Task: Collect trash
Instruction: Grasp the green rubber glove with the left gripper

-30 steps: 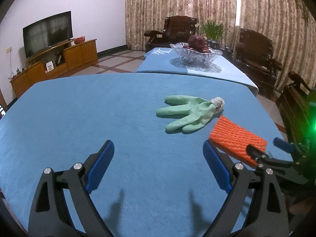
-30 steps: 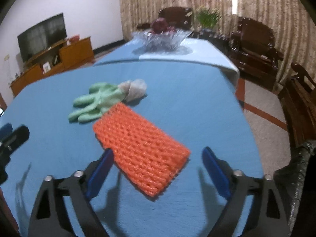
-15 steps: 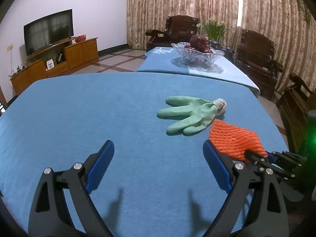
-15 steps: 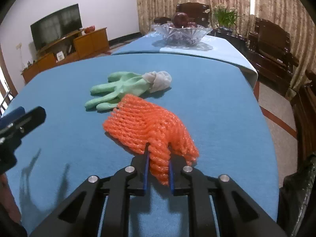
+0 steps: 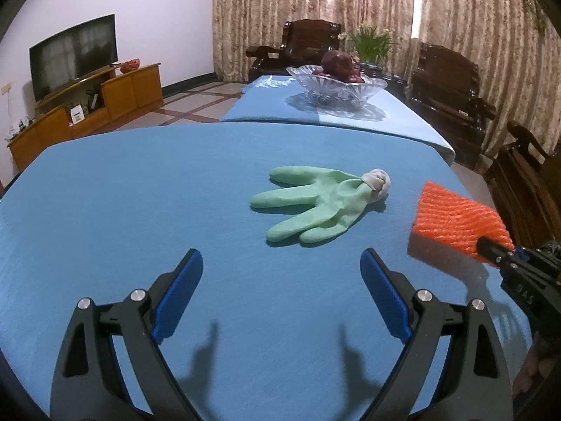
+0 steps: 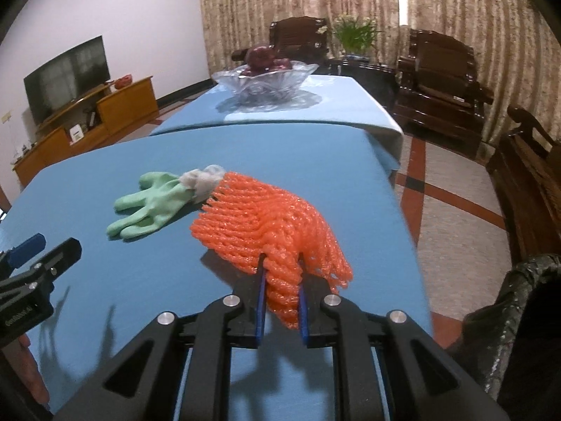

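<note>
My right gripper [image 6: 280, 277] is shut on the near end of an orange foam net [image 6: 266, 224], which hangs lifted above the blue table [image 6: 315, 161]. From the left wrist view the same orange net [image 5: 455, 215] floats at the right edge, held by the right gripper [image 5: 491, 245]. A pale green glove [image 5: 315, 203] with a grey cuff lies flat on the cloth ahead of my left gripper [image 5: 280, 287]. The left gripper is open and holds nothing. In the right wrist view the green glove [image 6: 154, 203] lies just left of the net.
A glass fruit bowl [image 5: 336, 87] stands on a second blue-covered table behind. Dark wooden armchairs [image 5: 448, 84] line the right side. A dark bag [image 6: 519, 315] sits off the table's right edge. A TV [image 5: 70, 56] and low cabinet are far left.
The right gripper closed on the orange net, bunching it, then lifted it off the cloth. The left gripper drifted a little nearer to the glove and stayed open.
</note>
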Action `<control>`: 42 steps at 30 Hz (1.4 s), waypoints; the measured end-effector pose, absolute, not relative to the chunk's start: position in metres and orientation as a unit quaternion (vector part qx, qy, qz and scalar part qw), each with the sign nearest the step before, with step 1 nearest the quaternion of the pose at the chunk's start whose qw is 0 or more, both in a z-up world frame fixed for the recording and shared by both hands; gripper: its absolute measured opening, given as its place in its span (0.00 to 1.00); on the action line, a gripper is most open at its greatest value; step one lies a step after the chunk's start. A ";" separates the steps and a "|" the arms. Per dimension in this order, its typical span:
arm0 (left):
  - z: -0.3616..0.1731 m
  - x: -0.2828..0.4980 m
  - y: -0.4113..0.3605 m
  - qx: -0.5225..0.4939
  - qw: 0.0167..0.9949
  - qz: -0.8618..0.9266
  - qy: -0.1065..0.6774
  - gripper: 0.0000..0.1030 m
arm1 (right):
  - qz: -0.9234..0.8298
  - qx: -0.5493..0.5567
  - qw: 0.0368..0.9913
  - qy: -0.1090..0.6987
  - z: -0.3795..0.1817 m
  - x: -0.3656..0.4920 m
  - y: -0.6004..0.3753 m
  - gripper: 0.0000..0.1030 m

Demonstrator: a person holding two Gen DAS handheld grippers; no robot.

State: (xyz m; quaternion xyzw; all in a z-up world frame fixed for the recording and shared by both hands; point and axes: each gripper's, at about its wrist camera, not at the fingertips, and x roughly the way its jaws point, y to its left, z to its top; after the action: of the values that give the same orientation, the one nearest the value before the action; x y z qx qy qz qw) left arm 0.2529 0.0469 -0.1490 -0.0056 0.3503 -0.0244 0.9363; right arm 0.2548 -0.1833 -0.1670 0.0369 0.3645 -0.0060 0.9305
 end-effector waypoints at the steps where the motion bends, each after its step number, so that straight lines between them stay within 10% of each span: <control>1: -0.151 0.257 0.043 -0.001 0.936 -0.028 0.352 0.86 | -0.010 0.038 0.931 0.364 -0.167 0.256 -0.186 0.14; 20: -0.187 0.337 0.019 0.008 0.905 -0.041 0.423 0.85 | -0.031 0.048 0.929 0.367 -0.181 0.258 -0.199 0.14; 28: -0.188 0.333 0.023 -0.005 0.900 -0.050 0.432 0.21 | -0.027 0.049 0.928 0.368 -0.179 0.253 -0.195 0.14; 42: -0.167 0.250 0.024 0.000 0.909 -0.055 0.413 0.12 | -0.017 0.053 0.933 0.354 -0.162 0.226 -0.197 0.14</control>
State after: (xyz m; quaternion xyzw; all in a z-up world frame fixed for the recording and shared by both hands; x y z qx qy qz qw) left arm 0.2504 0.0244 -0.1669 0.0000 0.4133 -0.0553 0.9089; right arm 0.2261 -0.1971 -0.1624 0.0531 0.3543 -0.0169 0.9335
